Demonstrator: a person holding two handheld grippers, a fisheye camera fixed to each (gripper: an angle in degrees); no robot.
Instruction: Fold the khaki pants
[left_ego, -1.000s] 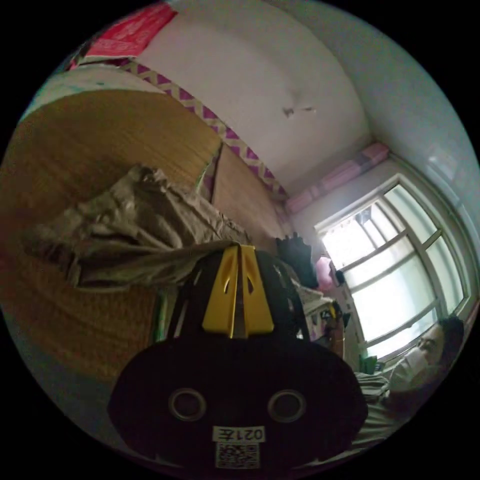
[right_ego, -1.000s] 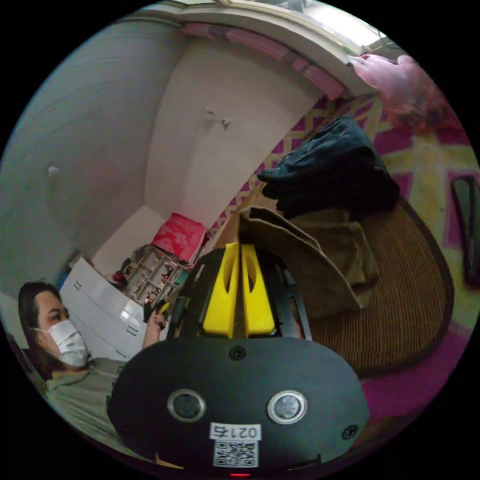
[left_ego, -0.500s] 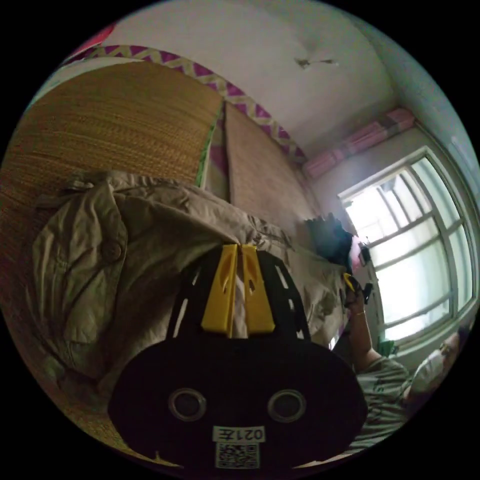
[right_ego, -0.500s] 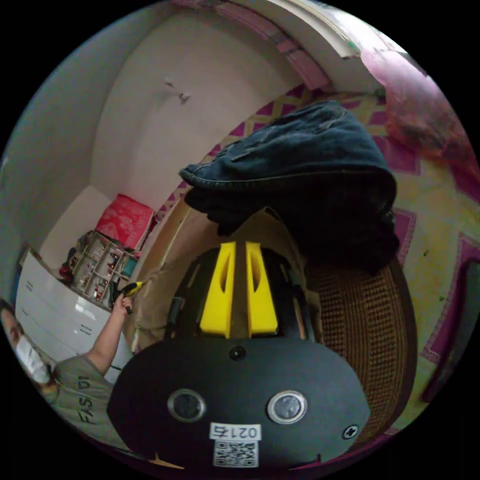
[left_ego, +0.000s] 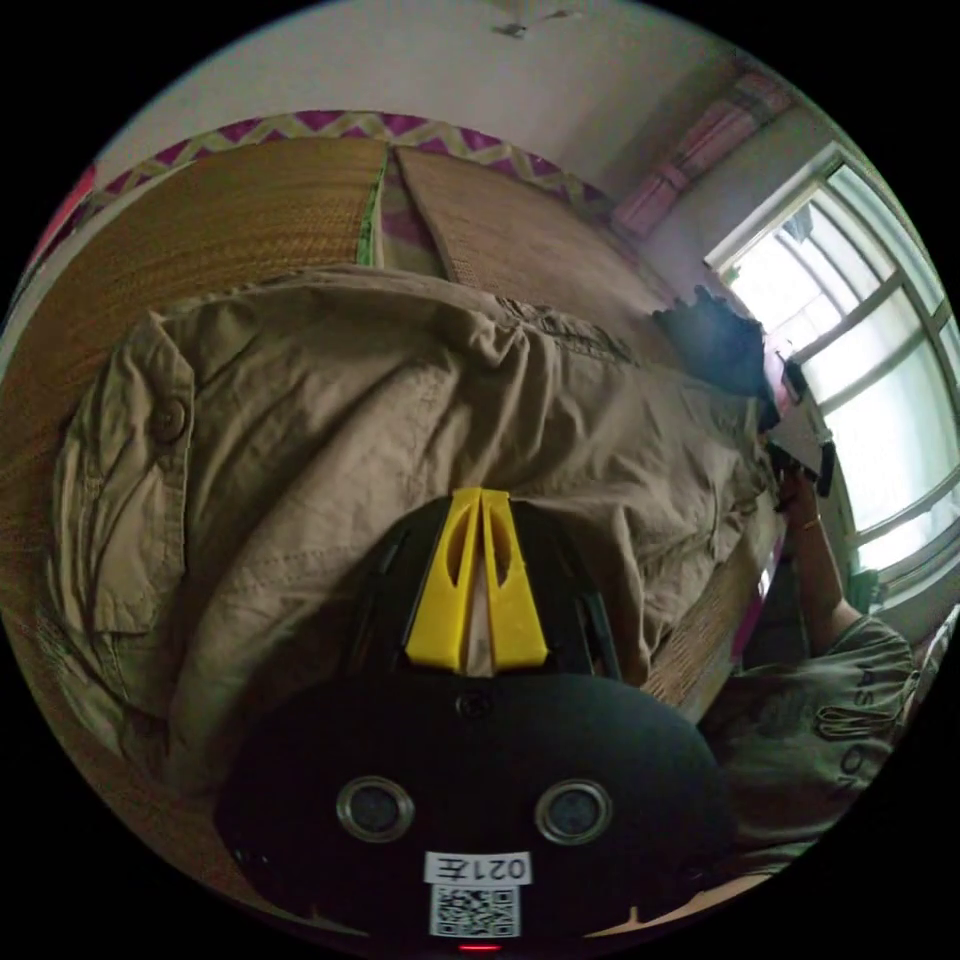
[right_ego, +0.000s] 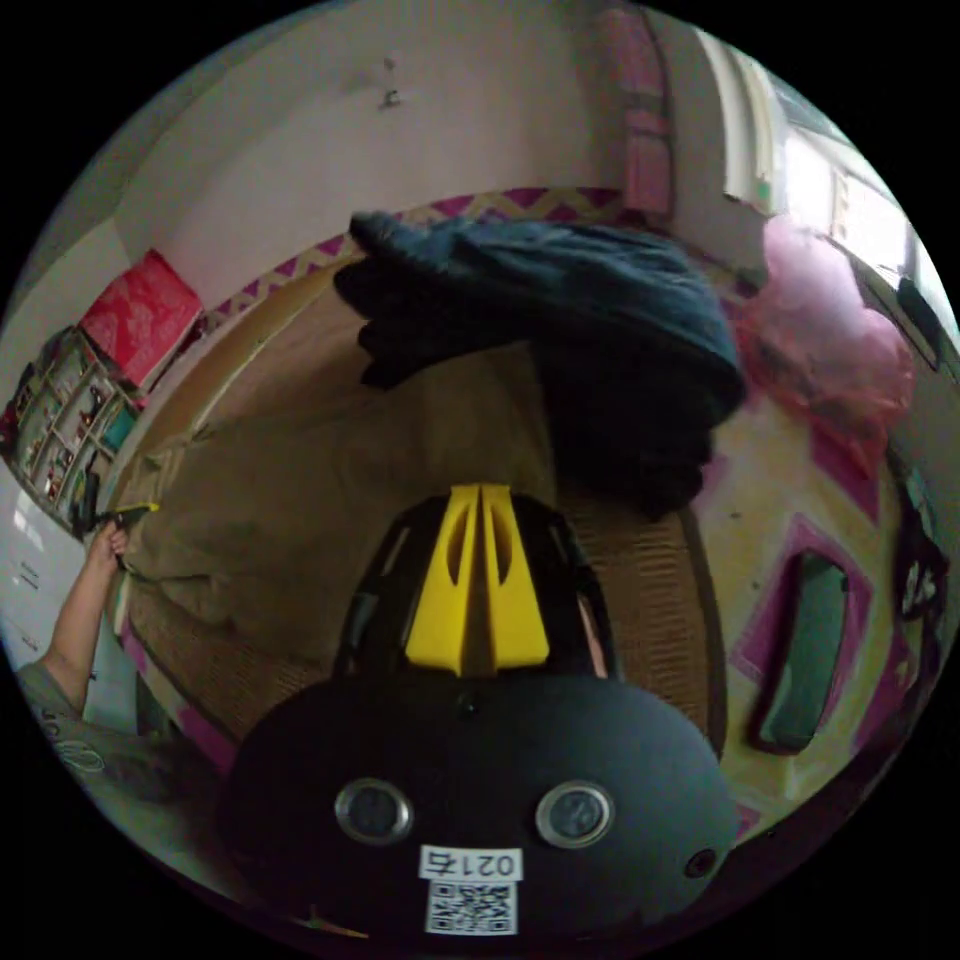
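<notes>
Khaki pants (left_ego: 400, 400): one pair, two claws gripping.

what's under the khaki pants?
A woven straw mat shows around the khaki pants; the part beneath them is covered. Dark folded clothes sit at their far end.

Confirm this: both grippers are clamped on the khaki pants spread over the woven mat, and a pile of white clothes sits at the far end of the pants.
Wrong in one respect: the pile is dark, not white, as the right gripper view shows. The rest holds: the left gripper and the right gripper are each shut on the khaki pants, which lie spread over the woven mat.
</notes>
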